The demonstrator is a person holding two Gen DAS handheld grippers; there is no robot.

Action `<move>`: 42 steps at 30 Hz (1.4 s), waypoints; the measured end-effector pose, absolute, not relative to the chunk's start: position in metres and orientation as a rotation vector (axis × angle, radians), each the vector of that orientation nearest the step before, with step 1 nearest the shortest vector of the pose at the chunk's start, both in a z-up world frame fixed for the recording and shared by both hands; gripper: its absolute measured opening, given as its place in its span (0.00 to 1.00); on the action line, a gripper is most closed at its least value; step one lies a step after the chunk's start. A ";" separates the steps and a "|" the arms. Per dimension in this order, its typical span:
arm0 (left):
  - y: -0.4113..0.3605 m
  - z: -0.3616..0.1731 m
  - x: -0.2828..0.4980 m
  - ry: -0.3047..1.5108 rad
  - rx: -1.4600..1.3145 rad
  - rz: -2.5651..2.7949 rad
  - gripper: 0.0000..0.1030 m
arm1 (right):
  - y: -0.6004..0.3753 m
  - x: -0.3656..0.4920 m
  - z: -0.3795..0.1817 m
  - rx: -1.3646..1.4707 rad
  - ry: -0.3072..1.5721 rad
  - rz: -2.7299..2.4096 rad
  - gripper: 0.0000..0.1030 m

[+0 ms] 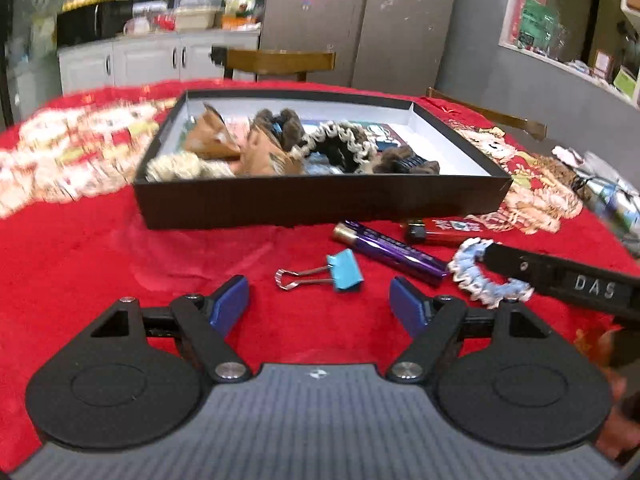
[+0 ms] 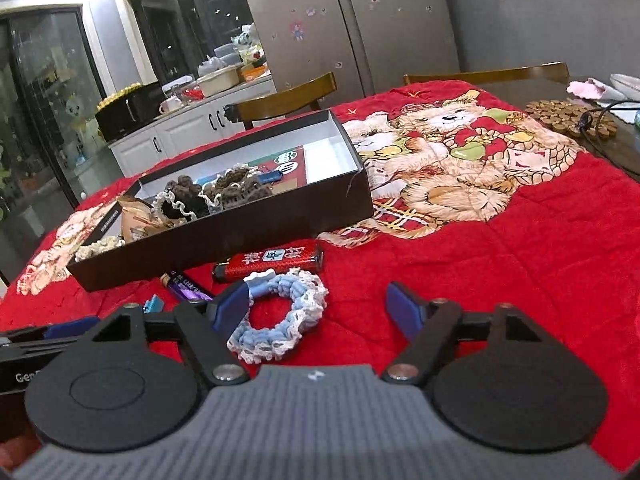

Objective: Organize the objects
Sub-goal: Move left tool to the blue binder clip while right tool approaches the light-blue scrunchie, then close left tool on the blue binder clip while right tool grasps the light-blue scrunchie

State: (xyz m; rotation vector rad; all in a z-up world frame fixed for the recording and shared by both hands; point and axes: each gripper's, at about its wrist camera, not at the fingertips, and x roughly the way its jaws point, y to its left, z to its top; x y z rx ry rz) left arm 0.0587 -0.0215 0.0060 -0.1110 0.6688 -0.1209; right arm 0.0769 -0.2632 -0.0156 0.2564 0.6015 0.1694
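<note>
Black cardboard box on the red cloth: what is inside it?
The shallow black cardboard box holds brown crumpled paper packets, several crocheted scrunchies in brown and cream, and flat printed cards on its white floor. Anything beneath the pile is covered.

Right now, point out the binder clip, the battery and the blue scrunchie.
binder clip [image 1: 345,270], left wrist view, on its blue body.
battery [image 1: 390,251], left wrist view, on its purple side.
blue scrunchie [image 2: 298,294], right wrist view, on its far loop.
</note>
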 end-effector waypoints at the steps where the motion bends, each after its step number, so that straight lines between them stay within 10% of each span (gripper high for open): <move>1: -0.024 0.005 0.060 0.661 -0.114 -0.111 0.82 | -0.263 0.077 -0.016 0.261 0.602 0.178 0.75; 7: -0.041 0.000 0.074 0.657 -0.035 -0.028 0.83 | -0.261 0.078 -0.016 0.254 0.615 0.262 0.73; 11: -0.050 -0.002 0.079 0.658 0.016 0.006 0.81 | -0.261 0.077 -0.017 0.266 0.617 0.267 0.49; 15: -0.048 -0.001 0.075 0.631 0.023 0.012 0.53 | -0.259 0.077 -0.017 0.251 0.618 0.249 0.41; 20: -0.045 -0.001 0.073 0.629 0.018 0.008 0.53 | -0.263 0.078 -0.018 0.269 0.631 0.257 0.16; 42: -0.040 0.000 0.062 0.613 0.017 0.046 0.53 | -0.262 0.069 -0.013 0.294 0.564 0.303 0.13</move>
